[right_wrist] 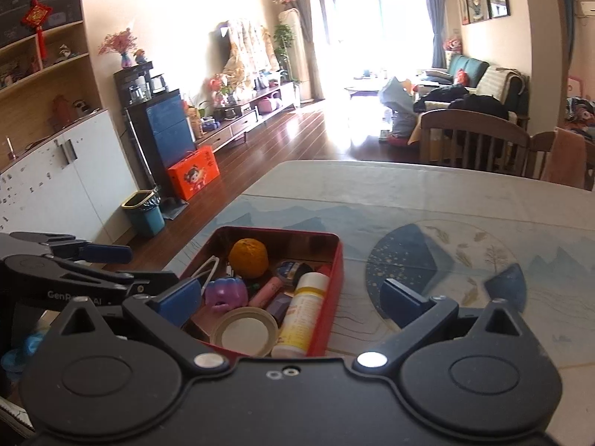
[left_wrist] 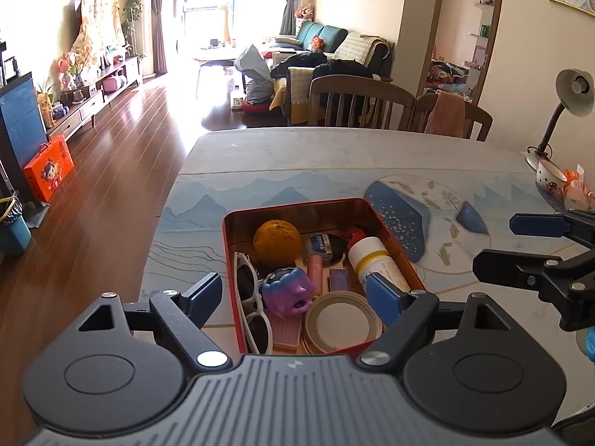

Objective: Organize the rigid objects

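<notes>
1. Nearest the lens in the left wrist view: left gripper (left_wrist: 297,291), jaws spread wide, nothing between the pads. Its housing cuts off the near edge of the red tin (left_wrist: 228,245), so the sunglasses (left_wrist: 250,299) and round lid (left_wrist: 340,321) are only partly seen.
2. Inside the tin, left to right: sunglasses along the left wall, purple toy (left_wrist: 288,290) below the orange (left_wrist: 277,242), pink tube (left_wrist: 315,272), small purple block (left_wrist: 339,279), white bottle (left_wrist: 375,262) along the right wall. A dark item w/ blue label (left_wrist: 322,245) at the back is hard to make out, poss. a small jar.
3. Tin sits on the table (left_wrist: 297,156) w/ a blue mountain print, near its left edge.
4. Right gripper (left_wrist: 528,243) enters from the right edge, fingers pointing left, body cut off by the frame.
5. Right wrist view: left gripper (right_wrist: 108,260) at far left, partly blocked; right gripper (right_wrist: 293,299) also wide apart and empty, angled down, left finger (right_wrist: 178,299) over the tin's near-left corner, right finger (right_wrist: 405,304) over bare table.
6. Right gripper housing hides the tin's near wall and the bottle's base.
</notes>
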`<move>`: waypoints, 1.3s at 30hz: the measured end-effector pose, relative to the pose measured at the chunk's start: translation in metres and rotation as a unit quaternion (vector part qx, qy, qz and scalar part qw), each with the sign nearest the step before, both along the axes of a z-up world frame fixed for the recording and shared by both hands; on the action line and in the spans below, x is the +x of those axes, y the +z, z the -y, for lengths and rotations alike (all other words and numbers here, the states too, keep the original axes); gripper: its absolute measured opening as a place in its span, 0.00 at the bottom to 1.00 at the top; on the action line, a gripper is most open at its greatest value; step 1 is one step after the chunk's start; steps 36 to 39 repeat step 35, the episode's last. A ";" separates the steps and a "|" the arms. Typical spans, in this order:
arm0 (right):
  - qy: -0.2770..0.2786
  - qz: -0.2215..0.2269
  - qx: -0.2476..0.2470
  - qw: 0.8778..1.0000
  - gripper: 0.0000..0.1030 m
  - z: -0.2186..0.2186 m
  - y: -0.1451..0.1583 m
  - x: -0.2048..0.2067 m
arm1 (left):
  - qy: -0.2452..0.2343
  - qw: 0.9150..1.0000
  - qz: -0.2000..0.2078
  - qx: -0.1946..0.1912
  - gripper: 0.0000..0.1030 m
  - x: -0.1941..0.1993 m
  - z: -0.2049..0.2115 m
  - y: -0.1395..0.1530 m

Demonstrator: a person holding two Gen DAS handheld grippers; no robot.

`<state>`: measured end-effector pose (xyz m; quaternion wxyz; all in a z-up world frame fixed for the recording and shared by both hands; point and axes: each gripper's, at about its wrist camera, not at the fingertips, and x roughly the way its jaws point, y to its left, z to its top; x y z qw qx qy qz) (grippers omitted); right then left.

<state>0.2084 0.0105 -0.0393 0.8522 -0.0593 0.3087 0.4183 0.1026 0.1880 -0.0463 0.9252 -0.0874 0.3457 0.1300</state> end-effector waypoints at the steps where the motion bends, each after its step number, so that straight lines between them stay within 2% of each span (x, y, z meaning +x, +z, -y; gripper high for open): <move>1: -0.005 0.001 -0.001 1.000 1.00 0.001 0.000 -0.001 | -0.001 1.000 -0.001 -0.001 0.88 -0.001 0.001 0.000; 2: -0.008 0.001 -0.001 1.000 1.00 0.002 -0.001 -0.001 | -0.002 1.000 -0.002 -0.003 0.91 -0.001 0.003 0.000; 3: -0.009 0.001 -0.003 1.000 1.00 0.003 -0.002 -0.002 | -0.002 1.000 -0.003 -0.003 0.99 -0.002 0.004 0.000; 4: -0.010 0.000 -0.005 1.000 1.00 0.003 -0.003 -0.003 | -0.002 1.000 -0.001 -0.002 1.00 -0.003 0.006 0.001; 12: -0.035 0.012 0.006 0.999 1.00 0.017 -0.008 -0.012 | -0.003 1.000 -0.006 -0.010 1.00 -0.007 0.018 -0.003; 24: -0.049 0.009 -0.002 0.999 1.00 0.035 -0.010 -0.014 | 0.013 1.000 -0.013 0.000 1.00 -0.012 0.041 -0.003; 39: -0.043 0.007 -0.007 0.999 1.00 0.054 -0.010 -0.006 | 0.036 0.999 -0.021 -0.004 1.00 -0.009 0.057 -0.004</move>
